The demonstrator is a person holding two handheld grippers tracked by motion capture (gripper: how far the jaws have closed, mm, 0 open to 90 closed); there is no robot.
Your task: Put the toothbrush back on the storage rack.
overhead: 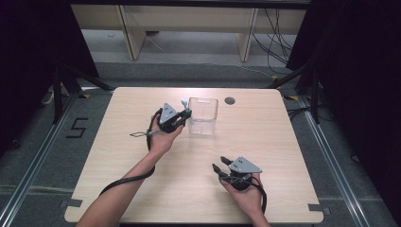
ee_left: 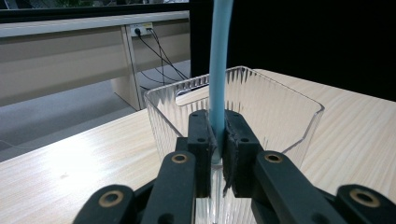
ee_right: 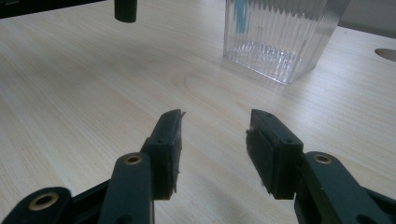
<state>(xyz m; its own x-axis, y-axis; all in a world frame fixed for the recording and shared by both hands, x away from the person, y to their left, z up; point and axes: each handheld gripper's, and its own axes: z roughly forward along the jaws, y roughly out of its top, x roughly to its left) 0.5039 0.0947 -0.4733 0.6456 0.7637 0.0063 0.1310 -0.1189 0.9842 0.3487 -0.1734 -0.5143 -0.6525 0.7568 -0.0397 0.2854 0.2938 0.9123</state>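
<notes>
A clear ribbed plastic container (overhead: 203,124) stands upright at the back middle of the table. My left gripper (overhead: 187,114) is at its left wall, shut on a slim light blue stick (overhead: 184,102) that stands upright. In the left gripper view the stick (ee_left: 219,65) rises between the pressed pads (ee_left: 201,135), just before the container's near rim (ee_left: 161,100); its lower end is hidden. My right gripper (overhead: 218,164) rests low near the front right, open and holding nothing. The right gripper view has its jaws (ee_right: 215,135) spread over bare wood, the container (ee_right: 280,42) farther off.
The light wooden table (overhead: 265,142) has a round cable hole (overhead: 230,100) right of the container. A small diamond-shaped wire outline (overhead: 139,134) lies by the left wrist. Dark curtains flank the table, and desk legs and cables stand behind it.
</notes>
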